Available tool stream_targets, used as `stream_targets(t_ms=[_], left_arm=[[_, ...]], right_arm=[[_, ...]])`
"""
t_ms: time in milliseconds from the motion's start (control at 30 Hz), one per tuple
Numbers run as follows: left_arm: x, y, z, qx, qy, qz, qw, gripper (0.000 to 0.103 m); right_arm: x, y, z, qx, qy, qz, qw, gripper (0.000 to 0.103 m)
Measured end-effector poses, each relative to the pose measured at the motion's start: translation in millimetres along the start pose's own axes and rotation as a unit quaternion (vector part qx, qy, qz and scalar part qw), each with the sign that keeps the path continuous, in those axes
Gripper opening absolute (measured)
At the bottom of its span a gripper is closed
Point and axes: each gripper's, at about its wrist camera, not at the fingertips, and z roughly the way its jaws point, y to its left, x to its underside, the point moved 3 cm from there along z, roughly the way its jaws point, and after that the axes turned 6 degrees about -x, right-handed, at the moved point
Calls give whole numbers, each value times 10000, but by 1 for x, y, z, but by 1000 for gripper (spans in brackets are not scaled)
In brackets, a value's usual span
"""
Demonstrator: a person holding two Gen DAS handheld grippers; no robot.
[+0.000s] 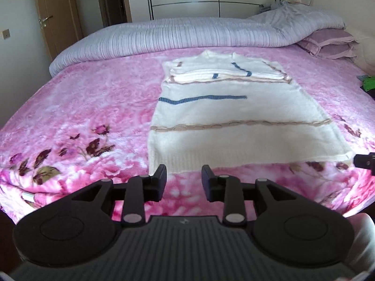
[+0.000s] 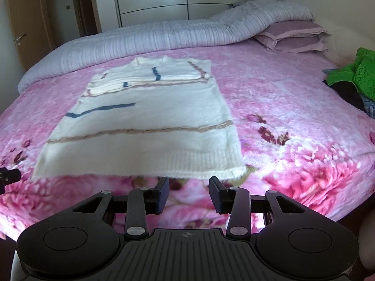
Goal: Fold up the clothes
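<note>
Item: white knitted sweater (image 1: 234, 117), sleeves already folded in across the chest, lying flat on the pink floral blanket (image 1: 82, 107) of the bed, roughly mid-bed and well short of the rolled grey duvet (image 1: 164, 35).

Orientation: long axis is running from the near edge of the bed away toward the duvet. The collar is pointing at the duvet; the ribbed hem is facing the near edge. The blue and beige stripes are crossing that axis (slightly askew in the right wrist view, likely lens curve).

Left gripper (image 1: 184, 180): hovering just short of the hem's left part, jaws standing apart with nothing between them.

Right gripper (image 2: 188, 193): hovering just short of the hem's right corner, jaws likewise parted and empty. Each gripper's tip is showing at the edge of the other's view.

Other stock: purple pillows (image 2: 293, 37) beyond the sweater's right shoulder; a heap of clothes topped by a green knit (image 2: 356, 75), well to the right of the sweater.

Risks, as judged:
- Jaws are hanging over the plush blanket beside the hem; closing there would be pinching blanket pile along with the knit, or only the blanket.
- Taking only the top layer of the hem would be letting the back layer lag and bunch.
- Uneven lifting by the two grippers would be skewing the fold off the long axis and spilling the tucked sleeves.
- The loose knit may be stretching or sagging between the two holds.
</note>
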Motion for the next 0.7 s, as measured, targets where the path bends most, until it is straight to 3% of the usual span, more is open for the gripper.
stream_targets(t_ms=[267, 700], left_arm=[[14, -13, -30, 17, -188, 180, 9997, 32], [19, -18, -43, 108, -306, 252, 9992, 35]], right_arm=[[12, 19, -20, -15, -156, -355, 9992, 47], [21, 27, -31, -54, -162, -426, 9989, 50]])
